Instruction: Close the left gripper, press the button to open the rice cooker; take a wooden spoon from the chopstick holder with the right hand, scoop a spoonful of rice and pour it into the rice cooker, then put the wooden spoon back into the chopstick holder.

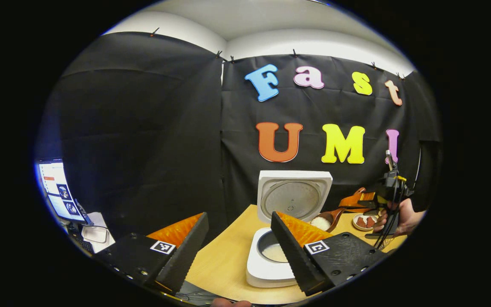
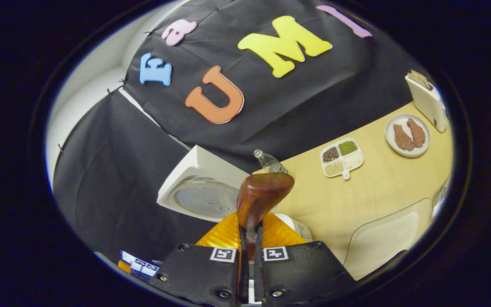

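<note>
Two spread fingers of the left tool (image 1: 239, 251) fill the bottom of the left gripper view, wide apart with nothing between them. Its right finger (image 1: 290, 245) hides part of the rice cooker (image 1: 267, 266), which stands open on the wooden surface (image 1: 224, 260) with its lid (image 1: 293, 197) upright behind it. Some white rice shows in the pot, though how much is hard to tell. Farther right, the wooden spoon (image 1: 328, 219) hangs over the cooker's far right edge, its bowl heaped with white rice. A hand (image 1: 401, 217) holds the right tool (image 1: 362, 202) there, where cables blur the grip. A small plate (image 1: 365, 221) with reddish pieces sits just beneath that hand. At far left a monitor (image 1: 58, 192) is cut off by the view's edge.

Next, in the right gripper view, the right tool (image 2: 249, 251) is nearly closed, both fingers pressing the spoon's (image 2: 260, 198) handle. Only the underside of the spoon's bowl shows, so its load is hidden. Behind it are the cooker's open lid (image 2: 203, 194) and a bit of its body, mostly covered. A clear bottle (image 2: 269, 162) peeks out above the spoon. Farther right on the surface (image 2: 373, 192) lie a divided tray (image 2: 342, 157) of grains, the plate (image 2: 407, 135), and a white holder (image 2: 428, 100) near the edge.
</note>
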Demonstrator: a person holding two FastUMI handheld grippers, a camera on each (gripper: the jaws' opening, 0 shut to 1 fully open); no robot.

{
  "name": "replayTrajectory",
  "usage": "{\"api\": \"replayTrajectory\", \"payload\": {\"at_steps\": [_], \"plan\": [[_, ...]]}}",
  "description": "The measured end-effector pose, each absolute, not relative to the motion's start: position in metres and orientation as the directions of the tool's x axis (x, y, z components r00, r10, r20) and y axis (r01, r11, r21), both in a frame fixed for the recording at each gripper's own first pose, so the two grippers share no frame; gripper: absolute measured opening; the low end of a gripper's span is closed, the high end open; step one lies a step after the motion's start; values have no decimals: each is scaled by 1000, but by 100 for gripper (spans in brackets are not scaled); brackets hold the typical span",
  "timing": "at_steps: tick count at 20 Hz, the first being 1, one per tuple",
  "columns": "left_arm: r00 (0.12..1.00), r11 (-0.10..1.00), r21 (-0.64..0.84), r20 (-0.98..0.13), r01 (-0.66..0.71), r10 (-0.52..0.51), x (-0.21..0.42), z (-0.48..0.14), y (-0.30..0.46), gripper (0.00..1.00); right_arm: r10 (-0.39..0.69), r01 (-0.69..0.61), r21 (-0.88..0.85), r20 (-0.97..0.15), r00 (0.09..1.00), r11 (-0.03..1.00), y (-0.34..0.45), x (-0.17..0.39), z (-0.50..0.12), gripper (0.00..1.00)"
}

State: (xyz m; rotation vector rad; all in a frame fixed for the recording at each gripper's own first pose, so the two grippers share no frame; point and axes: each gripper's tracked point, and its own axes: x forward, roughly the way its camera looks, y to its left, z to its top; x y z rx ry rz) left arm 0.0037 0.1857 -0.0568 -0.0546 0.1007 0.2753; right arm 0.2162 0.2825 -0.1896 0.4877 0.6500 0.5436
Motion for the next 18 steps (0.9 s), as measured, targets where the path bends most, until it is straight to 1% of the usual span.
{"api": "replayTrajectory", "payload": {"at_steps": [4, 8, 11, 14, 18], "plan": [[954, 958, -47, -117, -282, 275, -9, -63, 195, 95, 564, -385, 429, -455, 689, 817, 305, 220, -204, 10], [949, 953, -49, -122, -298, 290, -16, -67, 208, 95, 532, -457, 271, -446, 720, 847, 322, 221, -201, 10], [947, 950, -65, -124, -305, 295, -17, -68, 210, 95, 535, -522, 157, -423, 732, 838, 335, 217, -195, 10], [951, 952, -74, -118, -296, 287, -13, -70, 209, 95, 528, -580, -13, -397, 751, 815, 344, 212, -190, 10], [953, 955, -71, -114, -289, 280, -14, -68, 206, 95, 542, -639, -270, -355, 762, 720, 360, 199, -184, 10]]}}
